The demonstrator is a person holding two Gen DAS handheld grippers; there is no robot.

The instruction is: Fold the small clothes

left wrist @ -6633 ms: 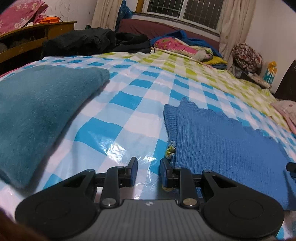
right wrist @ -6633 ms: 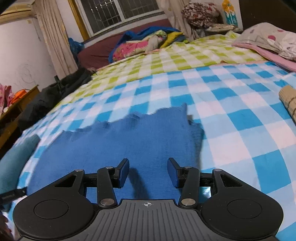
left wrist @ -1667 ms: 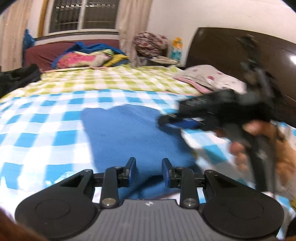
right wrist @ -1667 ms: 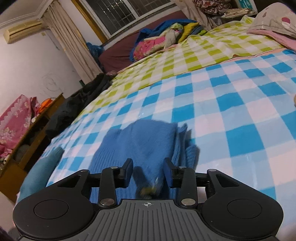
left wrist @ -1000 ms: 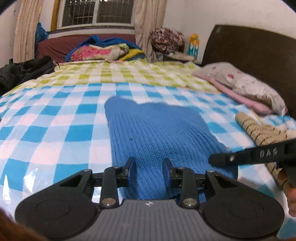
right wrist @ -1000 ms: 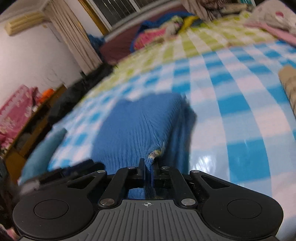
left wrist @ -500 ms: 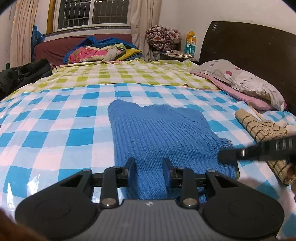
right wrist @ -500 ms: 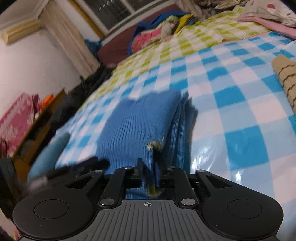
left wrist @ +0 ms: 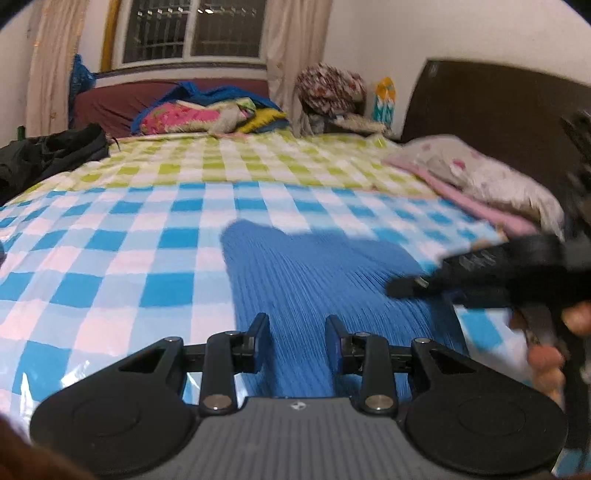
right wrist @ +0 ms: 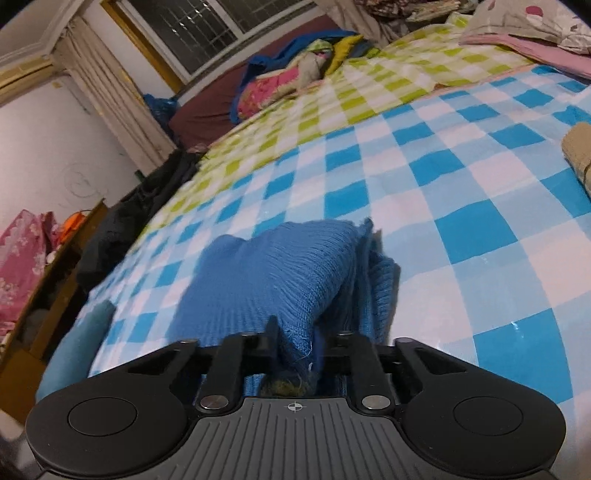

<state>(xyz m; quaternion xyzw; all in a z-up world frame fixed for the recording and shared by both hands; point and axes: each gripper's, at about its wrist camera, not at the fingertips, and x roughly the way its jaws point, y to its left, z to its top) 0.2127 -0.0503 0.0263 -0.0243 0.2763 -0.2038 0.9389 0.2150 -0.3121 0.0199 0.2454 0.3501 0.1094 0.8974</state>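
Right gripper [right wrist: 297,338] clamps a raised sweater [right wrist: 280,273] fold; left gripper [left wrist: 297,332] hovers over it on the bed [left wrist: 110,236], jaws apart.

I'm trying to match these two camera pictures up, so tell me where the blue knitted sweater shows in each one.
Left wrist: the blue sweater lies center, just past the open left claw, on the checked bed cover.
Right wrist: the sweater is lower center, its near edge bunched in the right claw.
Shared landmark: the barred window beyond the bed.
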